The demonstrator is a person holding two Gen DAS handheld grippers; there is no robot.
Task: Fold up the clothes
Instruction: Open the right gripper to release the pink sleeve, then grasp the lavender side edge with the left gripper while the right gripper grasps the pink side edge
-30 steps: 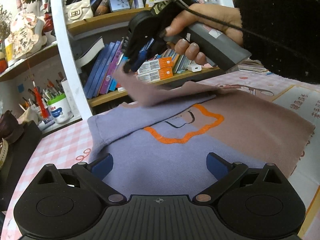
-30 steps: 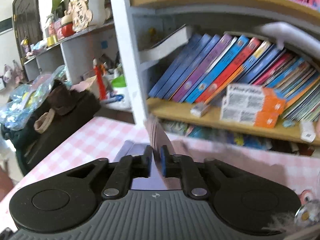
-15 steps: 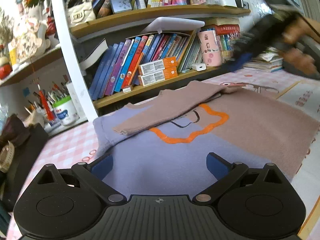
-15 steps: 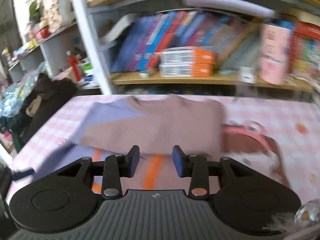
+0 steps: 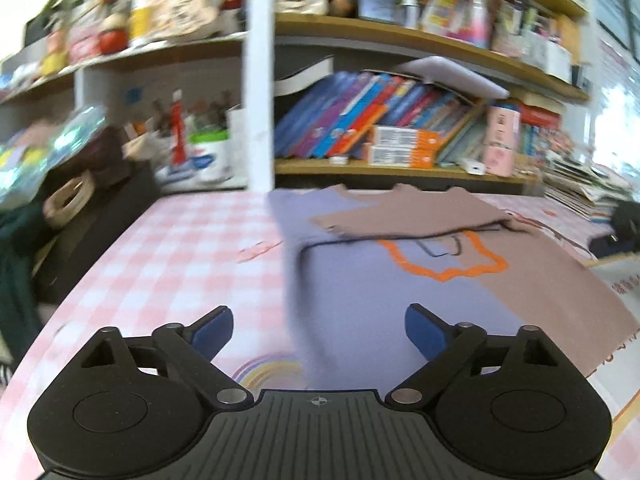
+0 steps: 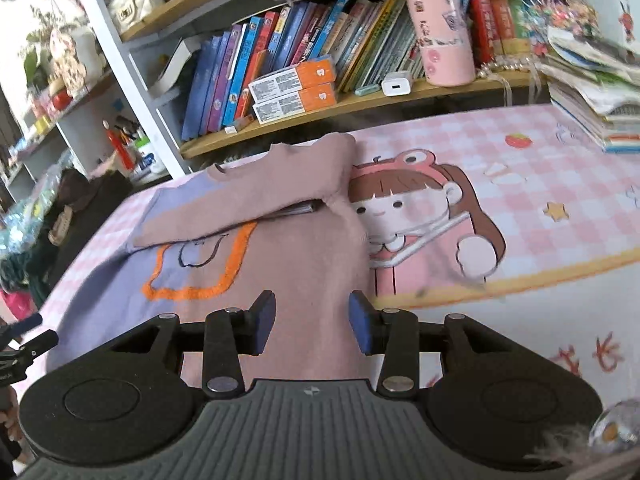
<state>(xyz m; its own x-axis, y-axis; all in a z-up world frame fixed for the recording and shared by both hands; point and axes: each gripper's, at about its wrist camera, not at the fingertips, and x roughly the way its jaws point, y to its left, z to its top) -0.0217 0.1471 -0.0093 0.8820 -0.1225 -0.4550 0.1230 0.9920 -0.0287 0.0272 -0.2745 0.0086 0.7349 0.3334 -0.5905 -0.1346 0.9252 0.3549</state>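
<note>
Two grippers: both hover low over the table, holding nothing.
Left gripper (image 5: 319, 330): fingers spread wide, straddling the sweater's lavender edge.
Right gripper (image 6: 312, 322): fingers parted moderately above the mauve half.
Sweater (image 6: 256, 248): flat on the pink checked tablecloth (image 6: 560, 184), one mauve sleeve (image 6: 248, 204) folded across the chest.
Bookshelf (image 6: 360, 96): behind the table.

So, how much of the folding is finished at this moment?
Done: one brown sleeve lies folded across the sweater. In hand: nothing; the left gripper and right gripper are open above it. Left: the purple side, then folding the body.
</note>
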